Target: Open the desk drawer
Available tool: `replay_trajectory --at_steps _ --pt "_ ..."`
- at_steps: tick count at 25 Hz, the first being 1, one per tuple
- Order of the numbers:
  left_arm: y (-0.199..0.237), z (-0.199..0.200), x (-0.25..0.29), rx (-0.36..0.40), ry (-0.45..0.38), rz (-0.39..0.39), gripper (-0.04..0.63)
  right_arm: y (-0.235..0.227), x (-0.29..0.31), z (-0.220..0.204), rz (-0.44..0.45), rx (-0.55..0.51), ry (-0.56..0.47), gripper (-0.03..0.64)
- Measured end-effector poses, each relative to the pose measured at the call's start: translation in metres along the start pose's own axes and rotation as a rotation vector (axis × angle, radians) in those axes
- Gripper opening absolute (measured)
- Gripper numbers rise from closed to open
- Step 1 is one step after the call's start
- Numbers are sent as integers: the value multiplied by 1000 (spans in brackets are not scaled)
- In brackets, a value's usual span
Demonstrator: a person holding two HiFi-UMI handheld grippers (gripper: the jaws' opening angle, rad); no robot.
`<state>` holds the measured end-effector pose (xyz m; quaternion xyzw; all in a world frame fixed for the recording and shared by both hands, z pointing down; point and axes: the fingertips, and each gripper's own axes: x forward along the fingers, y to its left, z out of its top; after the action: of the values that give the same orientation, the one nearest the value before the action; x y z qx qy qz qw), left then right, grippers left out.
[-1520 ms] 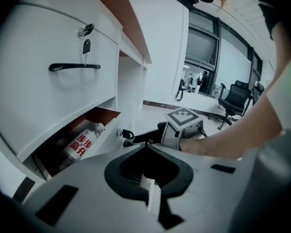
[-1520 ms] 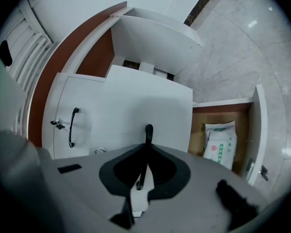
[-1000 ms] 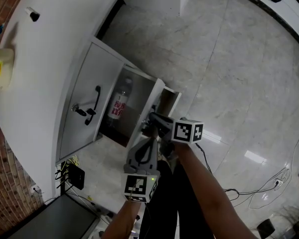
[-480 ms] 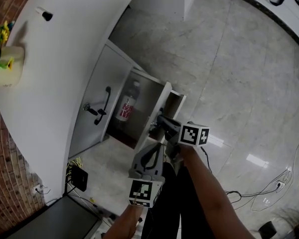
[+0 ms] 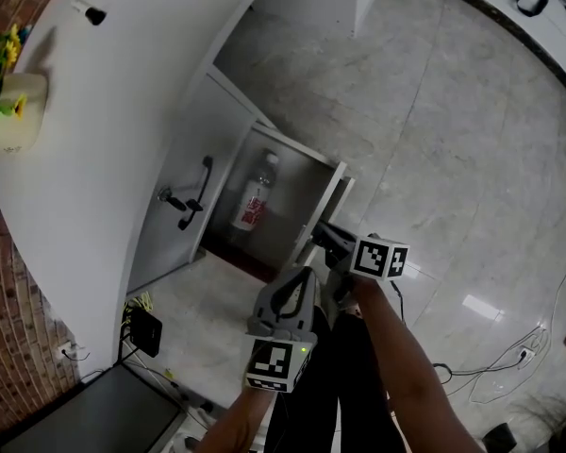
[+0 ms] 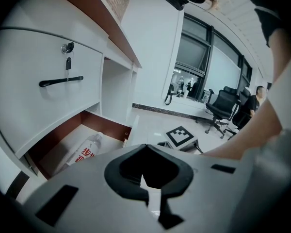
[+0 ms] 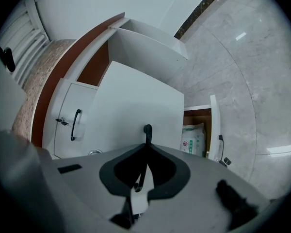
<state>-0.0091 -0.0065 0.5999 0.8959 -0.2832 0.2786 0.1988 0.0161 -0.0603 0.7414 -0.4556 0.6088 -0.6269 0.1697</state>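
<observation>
Two drawers sit under the white desk (image 5: 104,111). The lower drawer (image 5: 302,173) stands well out from the desk, and the upper drawer (image 5: 170,168) is closed flush with it, a key (image 5: 170,199) in its lock. At the open drawer's front, on the side away from the desk, the right gripper (image 5: 319,238) is clenched on the black handle (image 7: 147,132). Just beside it and farther from the desk, the left gripper (image 5: 297,277) has its jaws together on nothing. A bottle (image 5: 255,201) lies inside the lower drawer.

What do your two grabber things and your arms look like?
The left gripper and the right gripper are both grey plastic, each with a black-rimmed hole near the fingers. Each carries a white cube with black square markers. The left cube also has a tiny green light. The forearms are bare, with no sleeves showing.
</observation>
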Motion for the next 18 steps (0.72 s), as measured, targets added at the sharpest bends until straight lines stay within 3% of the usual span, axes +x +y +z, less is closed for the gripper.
replay_trajectory --at_steps 7,18 --pt "-6 -8 7 -10 10 -4 8 -11 2 -2 -12 -60 24 32" --pt "-8 -4 6 0 18 21 8 -17 -32 2 -163 -135 1 66"
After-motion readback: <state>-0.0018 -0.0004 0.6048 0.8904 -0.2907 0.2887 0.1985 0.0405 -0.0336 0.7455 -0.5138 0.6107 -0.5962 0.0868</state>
